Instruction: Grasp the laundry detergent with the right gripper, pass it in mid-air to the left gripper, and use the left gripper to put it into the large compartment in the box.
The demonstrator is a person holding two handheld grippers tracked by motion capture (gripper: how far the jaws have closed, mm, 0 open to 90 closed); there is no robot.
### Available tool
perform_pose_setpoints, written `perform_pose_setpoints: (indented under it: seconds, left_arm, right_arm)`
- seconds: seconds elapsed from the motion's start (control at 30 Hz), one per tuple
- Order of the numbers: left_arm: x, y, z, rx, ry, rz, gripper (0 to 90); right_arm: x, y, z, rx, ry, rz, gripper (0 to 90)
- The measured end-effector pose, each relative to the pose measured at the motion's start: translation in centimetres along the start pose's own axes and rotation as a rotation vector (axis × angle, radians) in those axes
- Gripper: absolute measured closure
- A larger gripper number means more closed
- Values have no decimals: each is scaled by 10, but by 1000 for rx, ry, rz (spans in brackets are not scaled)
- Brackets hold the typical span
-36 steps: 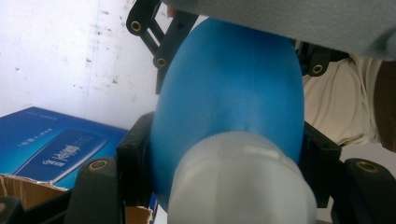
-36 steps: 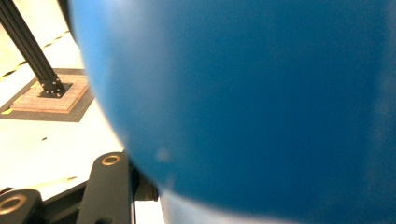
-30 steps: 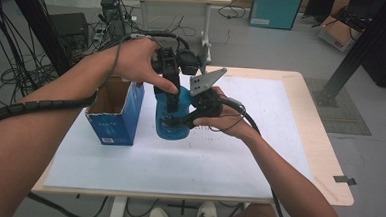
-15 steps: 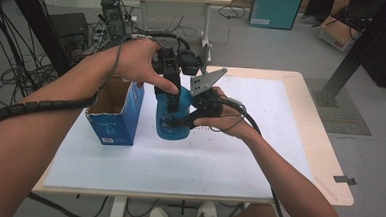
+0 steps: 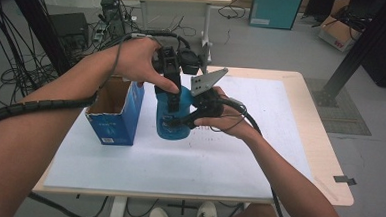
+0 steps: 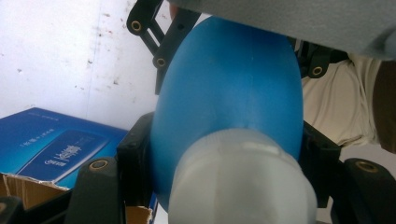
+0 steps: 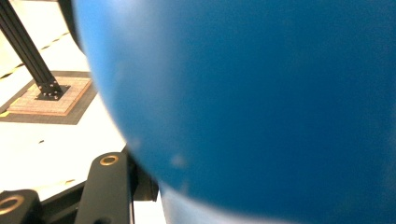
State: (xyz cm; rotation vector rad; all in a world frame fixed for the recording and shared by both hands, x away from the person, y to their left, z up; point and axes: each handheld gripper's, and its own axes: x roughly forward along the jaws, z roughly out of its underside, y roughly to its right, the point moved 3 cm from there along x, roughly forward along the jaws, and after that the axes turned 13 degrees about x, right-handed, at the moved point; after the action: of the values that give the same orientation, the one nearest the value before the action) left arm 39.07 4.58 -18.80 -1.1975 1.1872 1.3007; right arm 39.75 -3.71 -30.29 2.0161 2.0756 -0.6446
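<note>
1. A blue bottle (image 5: pixel 174 118) stands on the counter (image 5: pixel 258 157), a little left of its centre and nearer the far edge than the near one.
2. The left hand-held gripper (image 5: pixel 171 90) comes down from above. In the left gripper view its jaws press both sides of the bottle (image 6: pixel 229 102) just behind the pale cap (image 6: pixel 238 182), so it is closed on the bottle.
3. The right hand-held gripper (image 5: pixel 180 122) reaches in from the right, low against the bottle's side. In the right gripper view the bottle (image 7: pixel 261 102) lies tight over the jaws, one black jaw showing at lower left. Whether they clamp it cannot be told.
4. A grey plate (image 5: pixel 208 81) sits on top of the right hand-held gripper.
5. An open blue box (image 5: pixel 114 113) stands just left of the bottle, toward the counter's left edge, apart from it.
6. White paper (image 5: pixel 178 163) covers most of the counter.
</note>
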Motion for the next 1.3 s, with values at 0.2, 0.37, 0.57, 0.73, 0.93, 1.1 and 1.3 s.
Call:
perform_pose_setpoints:
  seconds: [0.2,0.37,0.57,0.73,0.93,1.1,1.3]
  left_arm:
    - [-1,0,2,-3,2,1,365]
    - [-3,-1,5,-29,-6,-5,365]
    - [-7,-4,8,-58,-11,-32,365]
    - [-16,-8,13,-108,2,-39,364]
    - [-28,-15,18,-185,2,-55,365]
    - [-39,-21,23,-269,13,-90,365]
    - [-56,-29,35,-356,11,-124,365]
  right_arm:
    - [-1,0,1,5,1,2,342]
    - [-5,1,5,11,-30,50,199]
    - [-14,5,12,133,-95,111,42]
    - [-30,9,16,150,-133,168,59]
    - [-55,14,24,186,-150,267,74]
    - [-83,23,35,227,-173,335,80]
    - [-109,28,39,263,-174,394,80]
